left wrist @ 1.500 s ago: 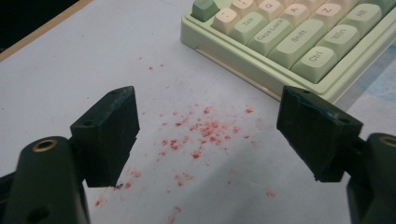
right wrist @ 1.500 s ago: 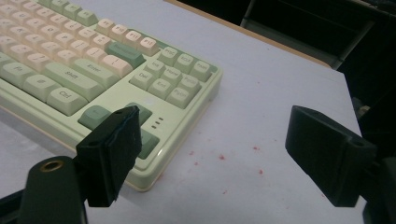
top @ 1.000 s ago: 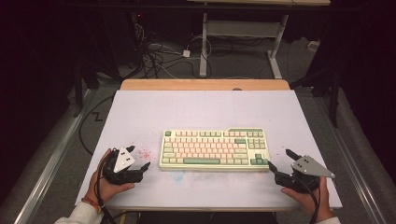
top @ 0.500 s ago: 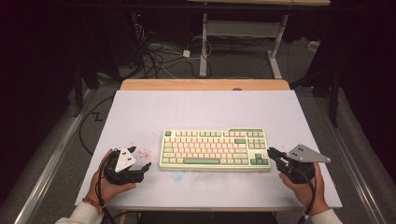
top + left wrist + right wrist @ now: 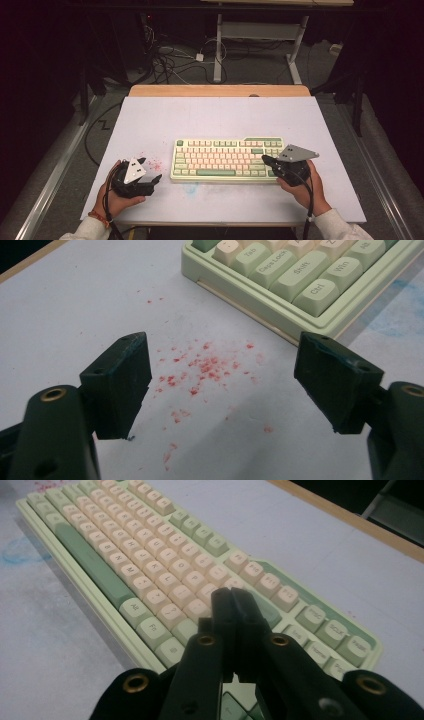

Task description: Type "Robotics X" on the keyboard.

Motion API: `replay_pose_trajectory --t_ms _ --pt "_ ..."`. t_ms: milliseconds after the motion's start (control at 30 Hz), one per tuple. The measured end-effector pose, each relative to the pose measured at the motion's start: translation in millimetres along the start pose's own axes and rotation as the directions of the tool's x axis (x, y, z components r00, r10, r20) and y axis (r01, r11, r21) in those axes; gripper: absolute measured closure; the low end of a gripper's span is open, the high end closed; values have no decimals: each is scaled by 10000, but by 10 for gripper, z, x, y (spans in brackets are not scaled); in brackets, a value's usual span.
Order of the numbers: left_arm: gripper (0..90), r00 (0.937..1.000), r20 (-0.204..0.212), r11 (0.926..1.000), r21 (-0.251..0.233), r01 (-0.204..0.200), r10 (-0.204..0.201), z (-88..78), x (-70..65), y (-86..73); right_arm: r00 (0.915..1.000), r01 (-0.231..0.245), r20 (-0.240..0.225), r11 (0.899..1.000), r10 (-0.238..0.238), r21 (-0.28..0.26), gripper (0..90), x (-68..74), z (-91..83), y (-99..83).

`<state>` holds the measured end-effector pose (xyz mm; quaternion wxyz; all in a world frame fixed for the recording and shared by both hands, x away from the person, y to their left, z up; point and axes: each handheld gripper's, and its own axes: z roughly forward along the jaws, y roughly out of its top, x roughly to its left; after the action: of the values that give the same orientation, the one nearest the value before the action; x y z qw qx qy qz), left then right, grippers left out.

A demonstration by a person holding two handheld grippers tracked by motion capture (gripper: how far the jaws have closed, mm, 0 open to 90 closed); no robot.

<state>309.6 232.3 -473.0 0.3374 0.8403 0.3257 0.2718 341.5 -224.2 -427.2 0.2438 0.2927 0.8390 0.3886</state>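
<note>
A pale green keyboard (image 5: 227, 157) with cream and green keys lies across the middle of the white table (image 5: 220, 117). My right gripper (image 5: 266, 160) hovers over the keyboard's right end, its jaws pressed together with nothing between them; they have just been closing. In the right gripper view the shut gripper (image 5: 231, 597) points over the keys (image 5: 150, 575) near the arrow cluster. My left gripper (image 5: 149, 170) rests on the table left of the keyboard, its jaws wide apart and empty. In the left gripper view the open gripper (image 5: 222, 377) frames red specks (image 5: 200, 372), with the keyboard's corner (image 5: 300, 280) beyond.
Faint red specks (image 5: 152, 164) and a blue smudge (image 5: 192, 189) mark the table near the keyboard's left front. A wooden strip (image 5: 220, 90) edges the table's far side. Cables (image 5: 170, 60) and a desk frame (image 5: 260, 37) sit on the floor beyond.
My right gripper has shut its jaws and moved left and forward from the table beside the keyboard to above its right end. The left gripper has stayed put.
</note>
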Motion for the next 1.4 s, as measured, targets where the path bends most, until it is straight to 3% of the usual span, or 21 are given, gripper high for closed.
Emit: replay_pose_trajectory --t_ms 300,500,600,667,700,767,800,833,867,933,1200,1400 --pt "229 9998 100 9998 87 165 -166 8 -15 -2 9994 173 -295 9983 -156 564 900 36 208 -33" --pt "293 9996 148 9997 71 219 -220 0 -8 -3 9993 260 -285 9943 -232 1032 900 43 318 -107" --pt "393 9993 268 9997 59 245 -246 -8 -7 2 9994 222 -294 9931 -189 1148 900 33 345 -132" --pt "511 9992 349 9998 59 206 -208 -20 -1 9 9994 223 -294 9931 -190 1154 900 34 354 -144" --pt "511 9986 458 9996 73 257 -260 -22 6 14 9994 223 -294 9931 -190 1154 900 34 354 -144" --pt "624 9968 727 9995 100 313 -320 -25 20 18 9995 132 -312 9937 -98 1117 900 31 354 -150" --pt "730 9968 728 9993 162 326 -337 -23 21 23 9995 104 -312 9941 -71 1083 900 32 355 -156" --pt "730 9965 751 9991 232 362 -378 -20 21 29 9995 104 -312 9941 -71 1083 900 32 355 -156" --pt "808 9955 853 9990 231 391 -409 -21 21 34 9996 79 -287 9946 -50 1030 900 36 354 -166" --pt "864 9946 956 9991 138 399 -411 -35 15 52 9996 78 -276 9951 -51 984 900 40 351 -173" --pt "874 9879 1462 9986 83 516 -522 8 -16 152 9996 81 -278 9954 -54 959 900 49 345 -179" --pt "865 9860 1645 9995 181 244 -270 86 -60 259 9997 108 -245 9954 -85 952 900 54 346 -180"
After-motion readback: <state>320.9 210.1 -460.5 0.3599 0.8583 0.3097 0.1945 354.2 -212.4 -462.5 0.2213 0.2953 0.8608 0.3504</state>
